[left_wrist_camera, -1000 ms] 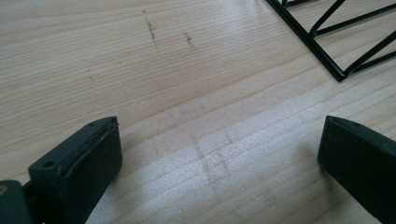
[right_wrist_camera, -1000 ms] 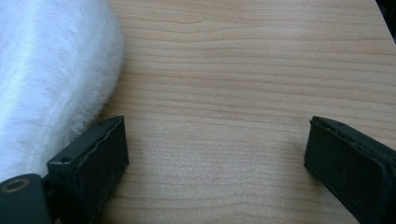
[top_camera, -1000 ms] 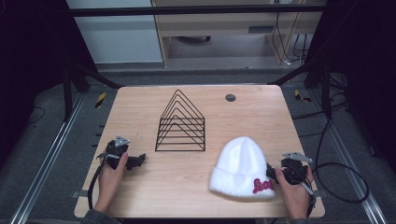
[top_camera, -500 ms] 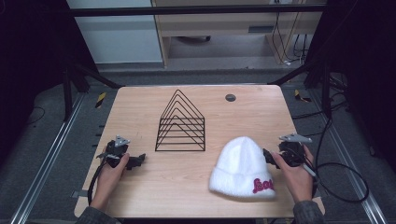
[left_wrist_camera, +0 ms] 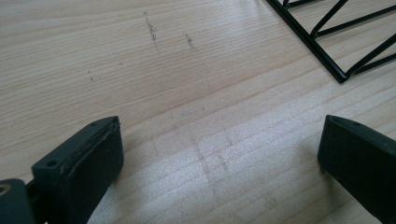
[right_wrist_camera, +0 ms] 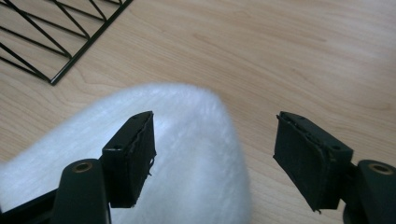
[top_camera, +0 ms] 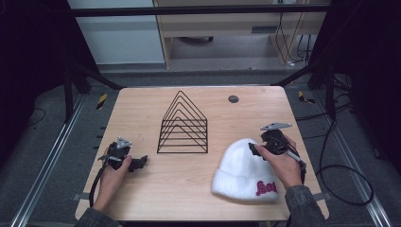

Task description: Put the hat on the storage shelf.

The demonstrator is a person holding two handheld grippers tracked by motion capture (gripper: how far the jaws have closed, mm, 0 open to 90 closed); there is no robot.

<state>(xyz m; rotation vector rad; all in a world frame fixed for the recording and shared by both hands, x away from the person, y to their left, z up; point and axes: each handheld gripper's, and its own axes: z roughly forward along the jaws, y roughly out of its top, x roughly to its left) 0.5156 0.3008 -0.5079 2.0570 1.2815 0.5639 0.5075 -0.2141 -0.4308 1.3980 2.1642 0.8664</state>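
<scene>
White knit hat (top_camera: 243, 171) lying flat on front right of wooden table (top_camera: 142, 106), crown toward the back, folded cuff with red lettering toward the front edge. Looks fluffy, thick, soft; judged light, floppy, unlikely to slip or break. Best taken by pinching a fold of knit at the crown or along the cuff.

Right gripper (right_wrist_camera: 212, 158) poised over the crown, jaws parted with nothing pinched, just been closing; hat beneath, pads not pressing it. Left gripper (left_wrist_camera: 219, 154) resting on bare table at front left, jaws spread wide, empty. Black wire rack (top_camera: 183, 124) standing mid-table, apart from hat.
</scene>
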